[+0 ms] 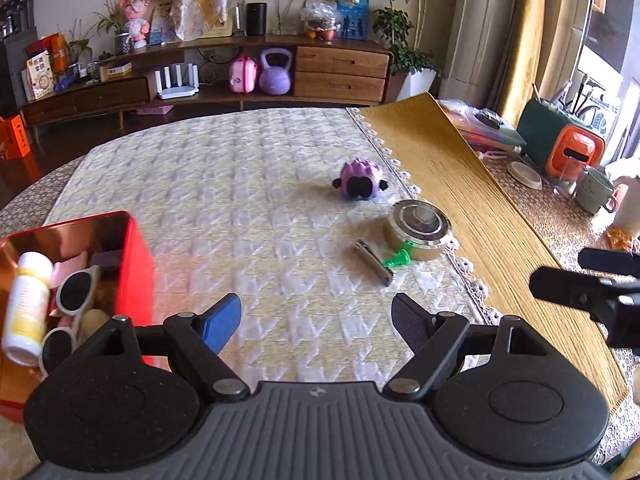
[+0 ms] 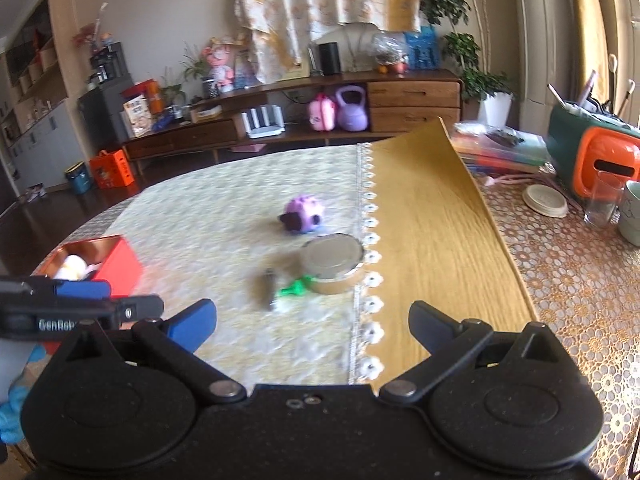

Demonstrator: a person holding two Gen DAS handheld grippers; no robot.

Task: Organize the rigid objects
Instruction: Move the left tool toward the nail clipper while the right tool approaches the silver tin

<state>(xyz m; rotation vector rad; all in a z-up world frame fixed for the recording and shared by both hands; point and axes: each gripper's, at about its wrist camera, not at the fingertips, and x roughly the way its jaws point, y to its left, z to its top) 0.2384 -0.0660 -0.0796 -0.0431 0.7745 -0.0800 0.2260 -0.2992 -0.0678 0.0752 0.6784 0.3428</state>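
Two grippers, left gripper (image 1: 316, 322) and right gripper (image 2: 312, 322), are held spread, nothing between; red tin (image 1: 136, 248) is seen near left; round tin (image 1: 418, 230) right

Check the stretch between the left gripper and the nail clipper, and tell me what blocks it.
Nothing visible blocks it. The left gripper is open and empty, with only bare quilted cloth between its fingers and the nail clipper. The green pin and round tin lie just beyond the clipper, close against it.

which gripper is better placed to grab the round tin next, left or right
Probably the right gripper: the round tin sits nearly straight ahead between its open, empty fingers. In the left gripper view the tin lies off to the right, though the red box is on its side.
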